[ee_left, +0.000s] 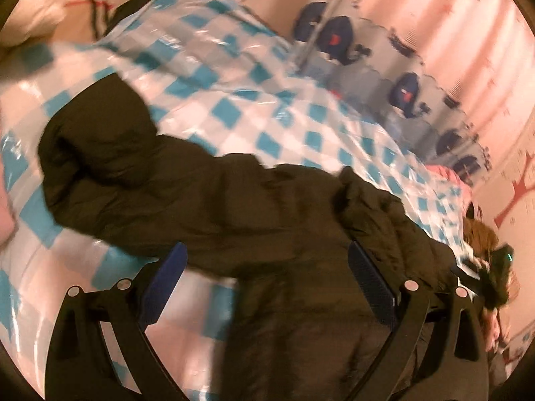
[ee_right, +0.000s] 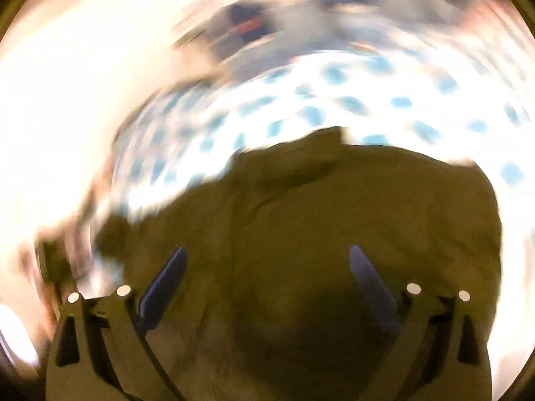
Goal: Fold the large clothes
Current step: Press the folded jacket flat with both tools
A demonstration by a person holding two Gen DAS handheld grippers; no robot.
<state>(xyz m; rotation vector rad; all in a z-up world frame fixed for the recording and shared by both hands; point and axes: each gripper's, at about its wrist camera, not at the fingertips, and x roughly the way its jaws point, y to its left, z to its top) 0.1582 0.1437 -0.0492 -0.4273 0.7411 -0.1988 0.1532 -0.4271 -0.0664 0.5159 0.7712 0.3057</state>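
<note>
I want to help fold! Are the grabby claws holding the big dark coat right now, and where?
No. Both the left gripper and right gripper are open above the dark coat, pinching nothing.

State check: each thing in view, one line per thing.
Dark olive padded jacket: spread out, rumpled, sleeve stretched across the sheet.
Blue-and-white checked plastic sheet: laid out under the jacket, wrinkled.
Left gripper: jaws open, over jacket.
Right gripper: jaws open, jacket below, nothing gripped.

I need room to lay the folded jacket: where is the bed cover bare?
Bare checked cover lies beyond the dark jacket, up to the whale curtain, and beside the left gripper. The jacket's fur-trimmed end is crowded.
</note>
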